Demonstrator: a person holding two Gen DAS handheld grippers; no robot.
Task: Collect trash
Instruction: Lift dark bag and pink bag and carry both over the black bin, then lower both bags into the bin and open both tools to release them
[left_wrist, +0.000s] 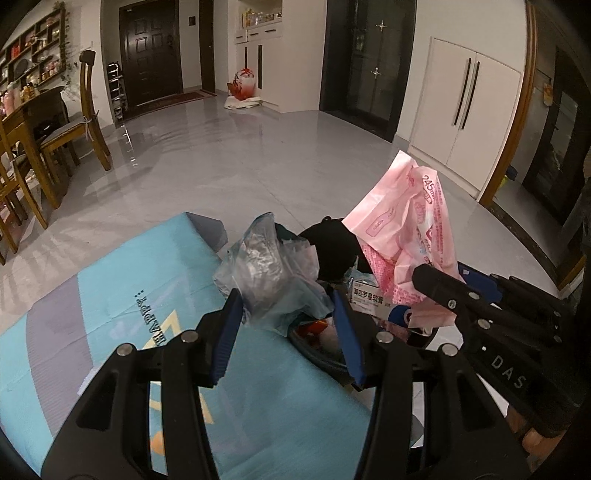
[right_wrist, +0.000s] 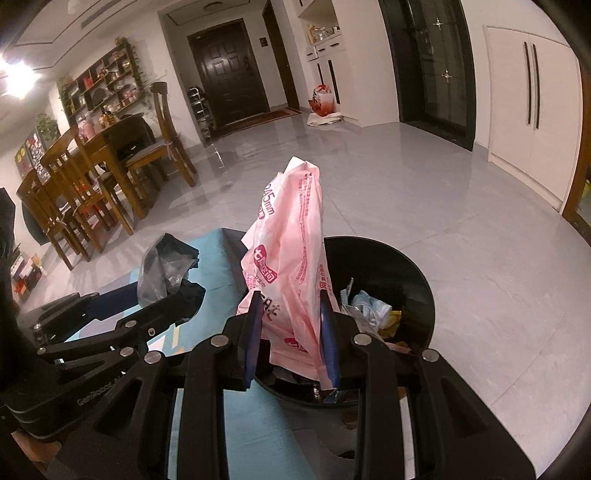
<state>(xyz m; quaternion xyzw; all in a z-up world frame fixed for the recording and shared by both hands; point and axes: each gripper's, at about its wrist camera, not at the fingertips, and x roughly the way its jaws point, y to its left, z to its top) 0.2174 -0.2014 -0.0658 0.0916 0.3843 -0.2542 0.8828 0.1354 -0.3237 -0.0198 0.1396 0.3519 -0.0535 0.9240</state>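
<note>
Right gripper (right_wrist: 291, 325), black-framed with blue pads, is clamped on a crumpled pink plastic wrapper with red print (right_wrist: 291, 258), which stands upright from the jaws above the near rim of the round black waste bin (right_wrist: 417, 280). Left gripper (left_wrist: 286, 332), of the same build, pinches a scrunched clear grey-blue plastic bag (left_wrist: 269, 273) over the edge of the light-blue patterned mat (left_wrist: 110, 295), just beside the bin. Judged step: both pieces are carried and at the point of disposal. Next move calls for bringing each bundle fully over the bin mouth, then parting the jaws; the left has further to go. Bin already holds a small white medicine box (left_wrist: 365, 293) and mixed scraps. Obstruction noted: the two grippers sit close together, so their frames may foul. Wooden dining chairs (right_wrist: 74, 192) stand well apart across the grey tiled floor (right_wrist: 424, 192).
</note>
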